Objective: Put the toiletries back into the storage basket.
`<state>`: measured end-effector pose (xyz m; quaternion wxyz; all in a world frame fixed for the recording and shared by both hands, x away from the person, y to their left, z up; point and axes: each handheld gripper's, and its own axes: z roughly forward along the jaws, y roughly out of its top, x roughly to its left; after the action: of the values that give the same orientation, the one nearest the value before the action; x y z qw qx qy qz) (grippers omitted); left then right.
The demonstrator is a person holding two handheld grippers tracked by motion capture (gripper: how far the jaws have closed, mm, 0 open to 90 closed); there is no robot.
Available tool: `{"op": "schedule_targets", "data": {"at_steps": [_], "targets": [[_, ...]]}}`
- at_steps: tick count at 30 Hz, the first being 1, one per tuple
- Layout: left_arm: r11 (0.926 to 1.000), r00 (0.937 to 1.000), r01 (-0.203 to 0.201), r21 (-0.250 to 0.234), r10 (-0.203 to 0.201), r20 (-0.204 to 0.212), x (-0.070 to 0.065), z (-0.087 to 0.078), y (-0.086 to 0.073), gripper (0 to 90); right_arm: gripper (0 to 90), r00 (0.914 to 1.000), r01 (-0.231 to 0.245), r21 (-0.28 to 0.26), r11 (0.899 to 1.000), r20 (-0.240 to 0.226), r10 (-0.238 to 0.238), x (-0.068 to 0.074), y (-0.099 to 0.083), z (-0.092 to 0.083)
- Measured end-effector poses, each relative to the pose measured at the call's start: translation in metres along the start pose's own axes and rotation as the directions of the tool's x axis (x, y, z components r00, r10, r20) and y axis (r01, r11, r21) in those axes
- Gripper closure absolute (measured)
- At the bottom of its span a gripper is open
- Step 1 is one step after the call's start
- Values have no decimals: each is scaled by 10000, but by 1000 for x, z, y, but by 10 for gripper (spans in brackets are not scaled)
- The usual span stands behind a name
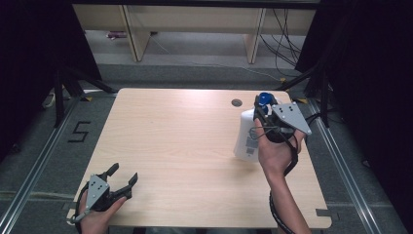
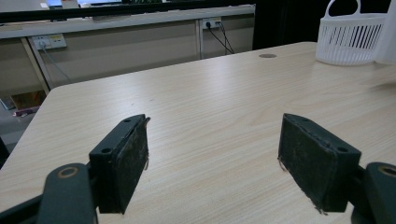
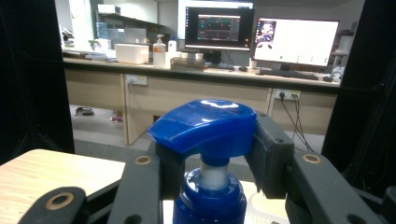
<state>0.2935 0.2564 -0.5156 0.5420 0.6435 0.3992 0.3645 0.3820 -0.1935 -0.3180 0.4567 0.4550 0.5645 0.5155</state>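
Note:
A white spray bottle (image 1: 245, 135) with a blue trigger head (image 1: 264, 98) is at the right side of the wooden table (image 1: 180, 141), held in my right gripper (image 1: 263, 108). In the right gripper view the two black jaws close on either side of the blue head (image 3: 205, 123) and blue neck of the bottle (image 3: 210, 198), so my right gripper (image 3: 211, 156) is shut on it. My left gripper (image 1: 124, 174) rests at the table's front left corner. Its jaws stand wide open with nothing between them, as the left gripper view shows (image 2: 212, 158).
A white slatted basket (image 2: 351, 39) with a handle stands at the far right of the table in the left gripper view. A round cable hole (image 1: 236, 103) sits near the far edge. Beyond the table are desks, monitors (image 3: 219, 28) and cables.

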Motion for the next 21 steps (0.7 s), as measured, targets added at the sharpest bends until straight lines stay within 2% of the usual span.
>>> {"op": "schedule_targets", "data": {"at_steps": [4,5,7,8,9,13,15,21], "targets": [[10000,10000,-9,14,9,4,0,0,0,238,605,9998,-173,28,9998,140,172,-6,-2,-2],[9999,10000,-1,-150,2,74,0,2,-1,238,605,9998,-93,8,10000,194,93,-8,-2,-2],[9999,10000,-6,-133,7,74,0,2,-1,238,605,9997,-121,77,9999,208,119,-10,-3,-3],[9999,10000,-18,-126,19,80,0,2,-1,238,605,9996,55,36,10000,291,-56,-13,-3,-3],[9999,10000,-12,-126,13,84,0,2,-1,238,605,9995,-80,60,9999,295,78,-14,-3,-4],[10000,10000,-15,30,15,23,-1,1,0,238,605,9991,25,41,10000,415,-26,-19,-3,-5],[10000,10000,-12,42,12,13,0,1,0,238,605,9989,-152,84,9998,441,148,-20,-3,-6],[10000,10000,-18,54,18,1,0,1,0,238,605,9981,-71,32,10000,615,69,-27,-5,-9]]}}
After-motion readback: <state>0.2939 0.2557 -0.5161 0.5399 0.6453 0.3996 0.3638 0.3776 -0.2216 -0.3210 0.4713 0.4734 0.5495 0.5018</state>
